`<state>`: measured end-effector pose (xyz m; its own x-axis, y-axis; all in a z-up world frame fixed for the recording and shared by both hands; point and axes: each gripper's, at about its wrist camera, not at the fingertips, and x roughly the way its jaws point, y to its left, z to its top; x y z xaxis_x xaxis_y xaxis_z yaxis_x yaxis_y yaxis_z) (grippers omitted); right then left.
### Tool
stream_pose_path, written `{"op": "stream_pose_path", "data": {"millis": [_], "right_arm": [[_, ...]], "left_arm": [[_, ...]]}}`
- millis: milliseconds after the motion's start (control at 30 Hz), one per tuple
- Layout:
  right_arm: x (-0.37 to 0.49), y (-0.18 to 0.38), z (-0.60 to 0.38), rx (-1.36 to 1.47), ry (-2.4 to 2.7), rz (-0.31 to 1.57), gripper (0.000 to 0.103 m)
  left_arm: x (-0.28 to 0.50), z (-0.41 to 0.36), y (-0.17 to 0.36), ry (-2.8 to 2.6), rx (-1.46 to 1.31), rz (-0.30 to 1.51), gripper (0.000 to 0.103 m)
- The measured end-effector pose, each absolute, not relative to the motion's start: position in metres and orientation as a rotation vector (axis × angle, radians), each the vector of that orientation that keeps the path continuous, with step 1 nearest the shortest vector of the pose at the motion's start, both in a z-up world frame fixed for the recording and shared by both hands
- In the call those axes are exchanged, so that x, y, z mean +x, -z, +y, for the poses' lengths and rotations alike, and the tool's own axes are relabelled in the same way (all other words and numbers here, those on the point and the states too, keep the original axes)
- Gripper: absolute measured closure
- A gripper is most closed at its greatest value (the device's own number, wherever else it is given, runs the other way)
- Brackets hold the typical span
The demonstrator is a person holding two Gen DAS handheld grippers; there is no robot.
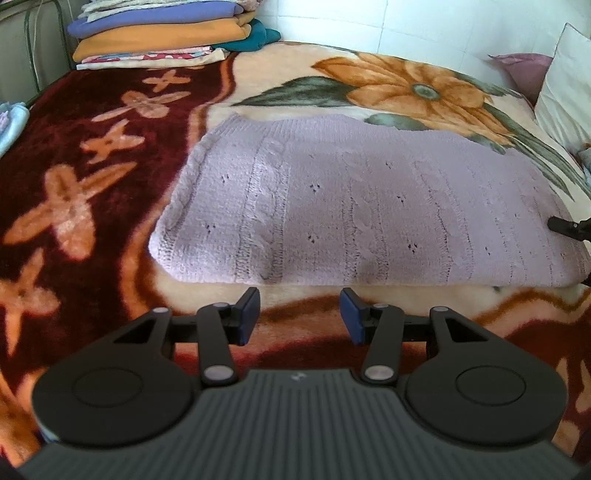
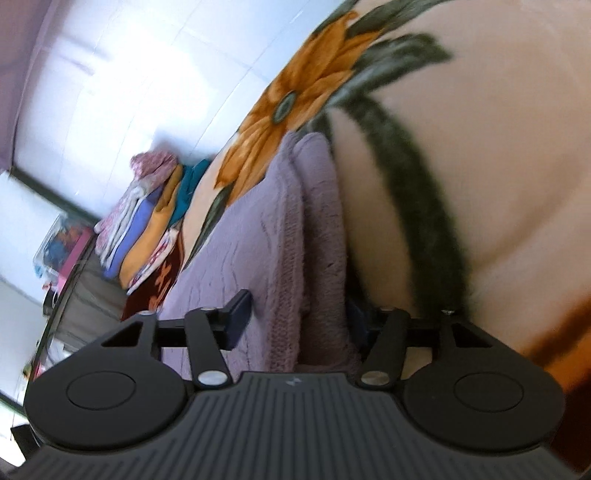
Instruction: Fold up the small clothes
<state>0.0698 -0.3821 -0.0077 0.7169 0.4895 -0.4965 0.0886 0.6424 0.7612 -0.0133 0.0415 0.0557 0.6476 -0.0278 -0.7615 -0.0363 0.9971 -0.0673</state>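
Observation:
A lilac knitted sweater [image 1: 354, 206] lies folded into a thick rectangle on the flowered blanket [image 1: 92, 177]. My left gripper [image 1: 300, 315] is open and empty, just in front of the sweater's near edge, not touching it. My right gripper [image 2: 295, 321] is turned on its side at the sweater's right end; its jaws stand apart with the sweater's [image 2: 291, 258] stacked edge layers between them. One blue pad [image 2: 238, 317] shows; the other is hidden behind the fabric. A tip of the right gripper [image 1: 565, 226] shows at the far right of the left wrist view.
A stack of folded clothes [image 1: 162, 33] sits at the far left corner of the bed, also in the right wrist view [image 2: 147, 229]. White pillows [image 1: 565, 96] lie at the right. A tiled wall [image 1: 406, 22] runs behind the bed.

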Motion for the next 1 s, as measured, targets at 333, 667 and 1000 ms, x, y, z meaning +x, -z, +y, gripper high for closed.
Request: {"op": "stream_pose_path", "data": {"millis": [333, 667, 1000], "right_arm": [[0.055, -0.02, -0.364, 0.739, -0.213, 0.688, 0.073], [0.059, -0.087, -0.313, 0.574, -0.301, 0.628, 0.074], [0.076, -0.132, -0.251, 0.547, -0.452, 0.606, 0.075]], "left_arm": [[-0.014, 0.054, -0.066, -0.028, -0.086, 0.851, 0.053], [-0.011, 0.078, -0.082, -0.054, -0.104, 0.811, 0.053], [-0.004, 0.103, -0.1, -0.065, -0.066, 0.768, 0.053]]}}
